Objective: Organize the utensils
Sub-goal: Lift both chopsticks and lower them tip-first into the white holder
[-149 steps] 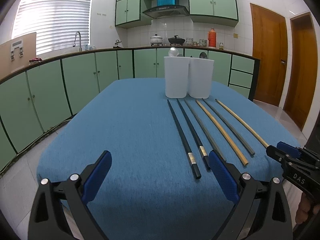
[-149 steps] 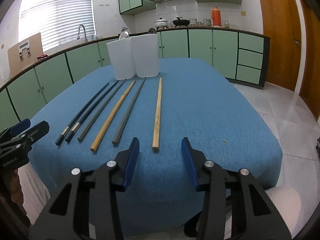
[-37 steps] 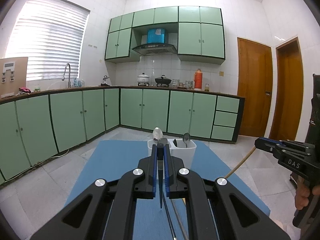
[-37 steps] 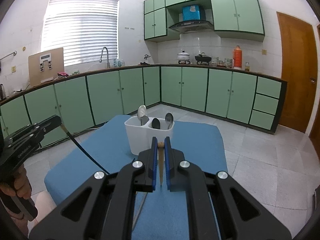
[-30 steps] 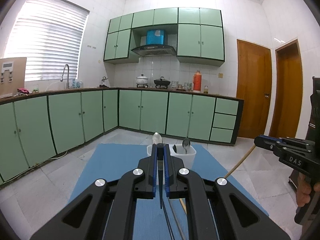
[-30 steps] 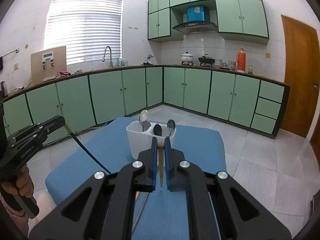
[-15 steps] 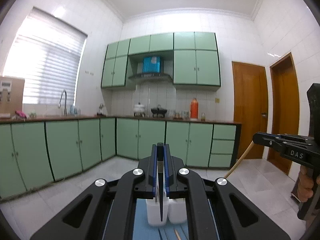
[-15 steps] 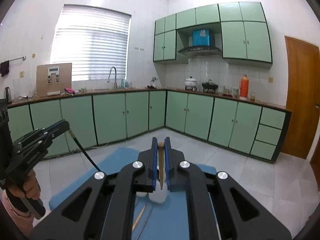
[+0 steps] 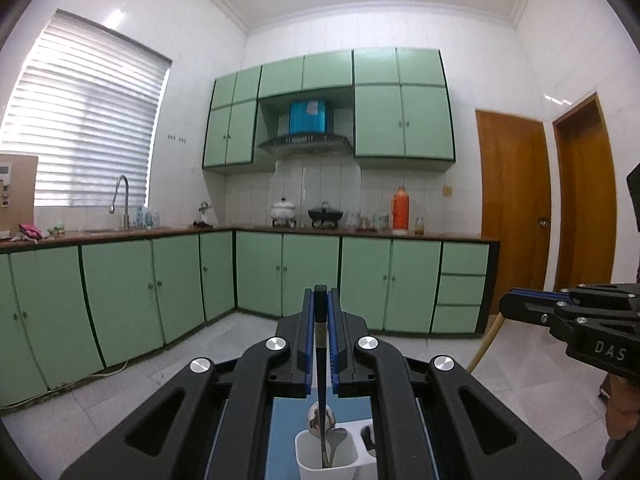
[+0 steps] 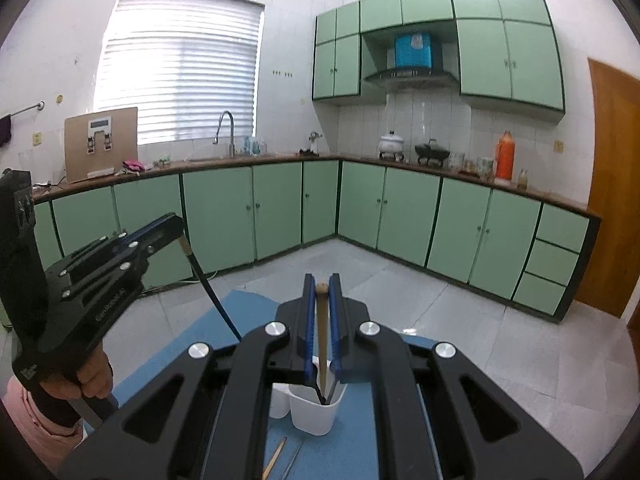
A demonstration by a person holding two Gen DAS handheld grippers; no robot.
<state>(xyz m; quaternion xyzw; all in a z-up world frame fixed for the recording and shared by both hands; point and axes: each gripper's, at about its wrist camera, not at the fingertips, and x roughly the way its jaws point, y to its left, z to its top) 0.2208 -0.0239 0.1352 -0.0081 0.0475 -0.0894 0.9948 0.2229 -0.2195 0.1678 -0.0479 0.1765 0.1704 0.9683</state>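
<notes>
above the blue-clothed table (image 10: 200, 344), both hand-held tools are raised, each clamped on one chopstick. the left gripper (image 9: 321, 336) has matte black angular arms with round silver bolts and ribbed blue pads pressed together on a slim black chopstick (image 9: 321, 400); the stick's square top pokes above the pads and its long shaft hangs toward six o'clock, its tip over the near compartment of the white utensil holder (image 9: 306, 454). that holder is smooth, glossy plastic with rounded corners, two cups side by side. shiny metal spoons (image 9: 320, 420) with oval bowls stand in it.

in the right wrist view, the right gripper (image 10: 321, 328) is closed on a tan wooden chopstick (image 10: 322, 344), round-topped and dull in grain, hanging straight down toward the holder's cup at six o'clock, where dark utensil handles lean against the rim; whether its tip is inside the cup i cannot tell. at eight o'clock the left gripper appears from the side, held by a hand (image 10: 94, 376) with a pink sleeve (image 10: 40, 424) beneath, the black chopstick slanting down from its tip with a pale metal band near the grip. on the cloth at six o'clock lie two more chopsticks (image 10: 274, 460), one tan and one grey, only partly seen between the black arms. the cloth looks soft and felt-like.
</notes>
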